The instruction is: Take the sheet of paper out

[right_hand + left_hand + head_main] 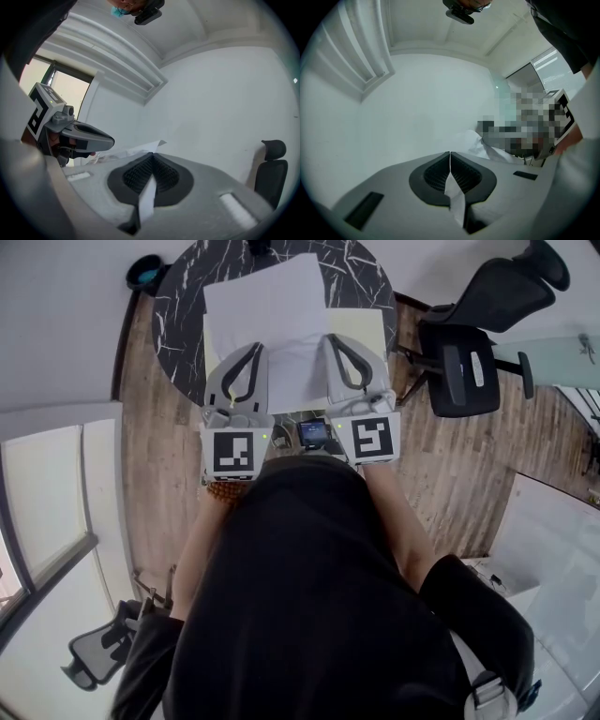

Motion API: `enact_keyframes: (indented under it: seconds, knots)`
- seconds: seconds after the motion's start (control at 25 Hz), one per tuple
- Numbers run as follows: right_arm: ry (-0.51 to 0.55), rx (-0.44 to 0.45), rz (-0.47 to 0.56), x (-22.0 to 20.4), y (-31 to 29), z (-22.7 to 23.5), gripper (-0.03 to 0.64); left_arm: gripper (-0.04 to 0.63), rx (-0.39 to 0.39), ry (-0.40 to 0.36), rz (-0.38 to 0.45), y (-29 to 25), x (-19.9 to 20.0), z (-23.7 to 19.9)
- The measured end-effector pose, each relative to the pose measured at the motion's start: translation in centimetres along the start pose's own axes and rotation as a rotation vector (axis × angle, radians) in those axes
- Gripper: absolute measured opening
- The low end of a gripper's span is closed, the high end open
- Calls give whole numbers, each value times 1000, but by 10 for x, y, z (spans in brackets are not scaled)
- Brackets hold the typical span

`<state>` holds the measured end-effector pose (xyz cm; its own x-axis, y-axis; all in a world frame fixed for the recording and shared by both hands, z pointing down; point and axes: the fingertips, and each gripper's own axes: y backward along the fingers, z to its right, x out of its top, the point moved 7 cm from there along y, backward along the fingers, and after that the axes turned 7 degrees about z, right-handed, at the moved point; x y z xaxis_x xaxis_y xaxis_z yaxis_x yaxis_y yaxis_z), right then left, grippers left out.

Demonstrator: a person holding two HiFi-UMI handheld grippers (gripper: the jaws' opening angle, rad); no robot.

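A white sheet of paper hangs over the round black marble table, held at its near edge by both grippers. My left gripper pinches its left part and my right gripper its right part. A pale yellow folder lies on the table under the sheet. In the left gripper view the jaws are shut with a strip of paper between the pads. The right gripper view shows the same: jaws shut on the paper, with the left gripper alongside.
A black office chair stands right of the table, also seen in the right gripper view. A small screen device sits between the gripper cubes. A dark bin is at the table's far left. Another chair is lower left.
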<state>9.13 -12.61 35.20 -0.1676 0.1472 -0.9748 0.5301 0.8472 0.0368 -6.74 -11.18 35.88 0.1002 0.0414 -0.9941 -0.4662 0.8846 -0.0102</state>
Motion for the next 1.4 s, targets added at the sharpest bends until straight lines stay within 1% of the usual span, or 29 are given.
enact_keyframes:
  seconds: [0.16,0.32,0.44,0.56,0.64,0.76,0.8,0.96,1.12,1.28,1.4]
  knots:
    - [-6,-2,4,-1,0,2,-3,0,-2,-2,-7,-2,-1,0]
    - [11,-7,-14,-4,-2,3,-3,0,2,5,-1,-5,-1,0]
    - [21,-11,-26,-6,-2,4,-3,0,1,-6,-21,-4,-3,0]
    - [27,-10,-30,-8,-2,5,-3,0,-6,-24,-12,-6,-5,1]
    - [37,-2,-30,-9,-3,5,-3,0,-1,-17,-14,-7,-6,1]
    - [40,1,-35,-10,-2,5,-3,0,-33,-79,10,-9,-8,2]
    - [39,0,-34,-10,-2,6,-3,0,-39,-87,13,-9,-9,3]
    - [40,-5,-36,-10,0,8,-3,0,-28,-62,-1,-10,-8,7]
    - [43,-11,-43,-12,3,10,-3,0,-27,-55,-10,-9,-8,10]
    - [49,-13,-44,-13,6,9,-3,0,-48,-92,6,-8,-11,11]
    - [56,-13,-46,-14,7,9,-3,0,-49,-92,5,-7,-11,12]
